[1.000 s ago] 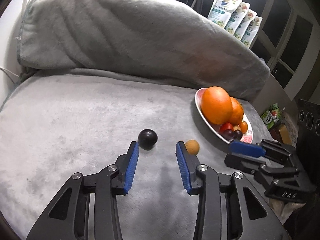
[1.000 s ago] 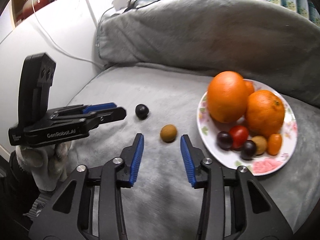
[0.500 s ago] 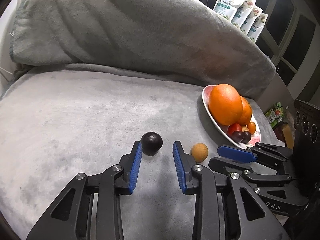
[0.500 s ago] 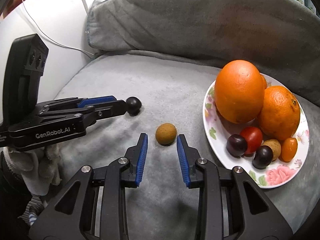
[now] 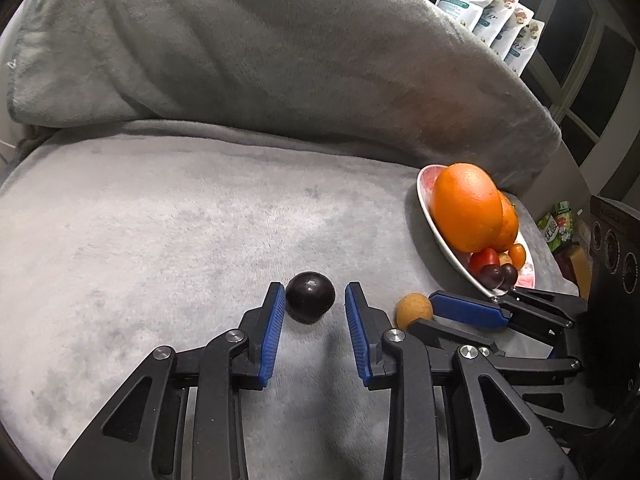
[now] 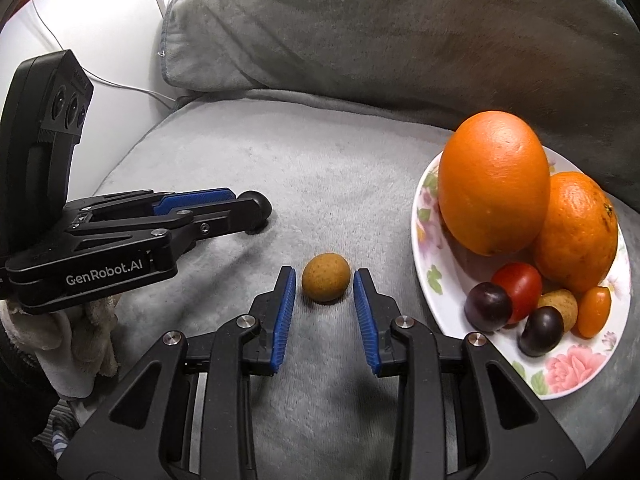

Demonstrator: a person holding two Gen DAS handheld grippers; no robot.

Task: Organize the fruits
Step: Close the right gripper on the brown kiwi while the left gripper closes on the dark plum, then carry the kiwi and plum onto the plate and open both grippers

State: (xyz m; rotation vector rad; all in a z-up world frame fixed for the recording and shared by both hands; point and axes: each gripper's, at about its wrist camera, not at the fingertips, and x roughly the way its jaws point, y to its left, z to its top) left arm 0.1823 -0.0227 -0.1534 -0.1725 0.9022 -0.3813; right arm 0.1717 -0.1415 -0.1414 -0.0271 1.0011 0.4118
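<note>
Both closed in over the last second: left gripper (image 5: 314, 302) now straddling the dark plum (image 5: 310, 297), right gripper (image 6: 324, 286) now straddling the small tan fruit (image 6: 326, 282). A second ago each fruit sat ahead of the tips; now each sits between the blue pads. Left: wide open, holding nothing, plum looks to be touching the left-hand pad, clear gap on the other side. Right: wide open, nothing held, tan fruit roughly centred, small gaps both sides. Both fruits on the grey blanket (image 5: 160, 240), near each other, plate (image 6: 424, 216) off to the right with two oranges, a tomato, plums and other small fruit already on it. Means approach looks done for both, next probably squeeze and carry to plate. Depth of plum between the pads hard to judge through fisheye, maybe only at the tips. Risk: round fruit on soft fleece, could roll out on an off-centre close.
</note>
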